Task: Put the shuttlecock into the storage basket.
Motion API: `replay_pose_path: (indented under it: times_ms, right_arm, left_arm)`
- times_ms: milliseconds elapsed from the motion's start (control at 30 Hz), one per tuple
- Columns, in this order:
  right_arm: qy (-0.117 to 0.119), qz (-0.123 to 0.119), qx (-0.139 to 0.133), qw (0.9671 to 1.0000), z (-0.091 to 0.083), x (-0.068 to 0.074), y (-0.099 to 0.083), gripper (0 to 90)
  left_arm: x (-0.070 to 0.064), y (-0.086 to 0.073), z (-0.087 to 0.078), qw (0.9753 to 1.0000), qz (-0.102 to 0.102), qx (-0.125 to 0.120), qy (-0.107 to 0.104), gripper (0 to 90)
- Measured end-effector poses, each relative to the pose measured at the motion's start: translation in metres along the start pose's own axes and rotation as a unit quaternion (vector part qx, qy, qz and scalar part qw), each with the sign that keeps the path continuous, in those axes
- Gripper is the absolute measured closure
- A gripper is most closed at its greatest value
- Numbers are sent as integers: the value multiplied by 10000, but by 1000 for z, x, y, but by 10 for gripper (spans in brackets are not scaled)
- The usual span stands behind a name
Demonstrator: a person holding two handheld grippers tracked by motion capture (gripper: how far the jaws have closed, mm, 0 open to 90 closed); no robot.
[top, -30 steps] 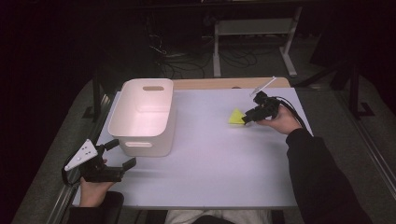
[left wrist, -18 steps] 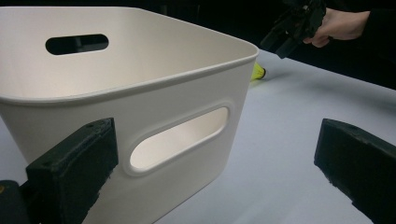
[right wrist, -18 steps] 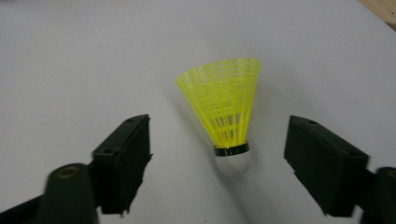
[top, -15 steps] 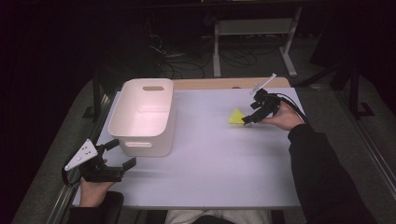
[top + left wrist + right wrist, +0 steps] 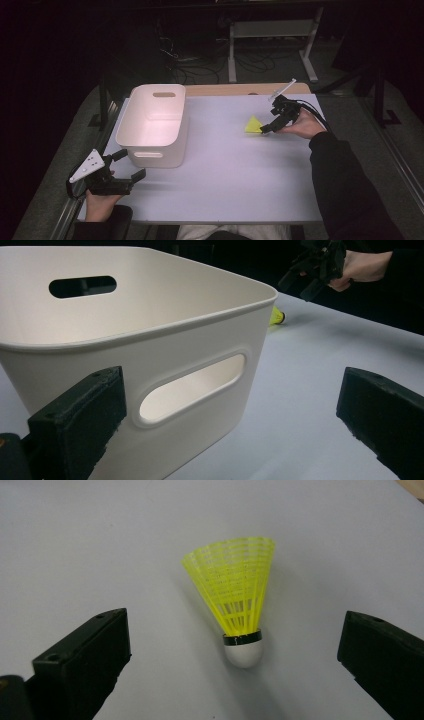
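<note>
High view, table: my table point(image 5: 235, 175) has a pale, matte lavender-white top with a strip of bare wood showing along its far edge.
High view, room: dark all round; a grey metal frame stand point(image 5: 270, 30) and loose cables lie on the floor beyond the table.
High view, bin: the white plastic rectangular bin with slot handles point(image 5: 154, 125) stands on the left half of the table, open side up.
High view, left claw: my left claw point(image 5: 127, 165) is low at the near left corner, just beside the bin's near wall, jaws apart, nothing between them.
High view, right claw: my right claw point(image 5: 266, 129) is at the far right, tipped down at the yellow plastic shuttlecock with a white rounded cork nose point(image 5: 254, 125), which lies on the table well apart from the bin.
Left claw view, surface: smooth pale top, softly lit, running off into black background.
Left claw view, bin: its near wall and slot handle stand close ahead of my wide-spread jaws; I cannot tell if the left jaw touches it.
Left claw view, far side: the shuttlecock point(image 5: 276, 316) peeks past the bin's corner, my other hand point(image 5: 360, 265) above it.
Right claw view, surface: plain pale top, a faint shadow beside the shuttlecock.
Right claw view, shuttlecock: it lies on its side between my spread jaws, nose toward me, touched by neither.
</note>
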State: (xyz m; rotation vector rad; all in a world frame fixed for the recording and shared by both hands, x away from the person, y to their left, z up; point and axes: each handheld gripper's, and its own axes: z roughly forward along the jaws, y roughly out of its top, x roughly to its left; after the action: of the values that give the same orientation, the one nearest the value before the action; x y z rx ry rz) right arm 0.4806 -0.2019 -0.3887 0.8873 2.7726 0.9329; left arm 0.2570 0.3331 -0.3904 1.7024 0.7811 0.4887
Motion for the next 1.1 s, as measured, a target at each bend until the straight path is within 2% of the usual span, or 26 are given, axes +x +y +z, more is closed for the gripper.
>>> replay_pose_path:
  times_ms: [167,400,633,767,1100]
  right_arm:
    - [-16,-29,77,10000,6,-4,-3,0]
    - [55,62,150,9999,13,-10,-6,25]
    - [-7,-111,263,9996,18,-15,-11,75]
    - [46,-176,328,9993,20,-18,-14,132]
    - [56,-343,467,9983,31,-20,-16,198]
  left_arm:
    - [0,0,-1,10000,1,-3,-2,0]
    - [0,0,-1,10000,-3,-2,3,0]
    - [0,0,-2,10000,-12,-10,19,0]
    - [-1,-1,-2,10000,-12,-3,18,0]
    - [-1,-1,-3,10000,-10,-9,14,0]
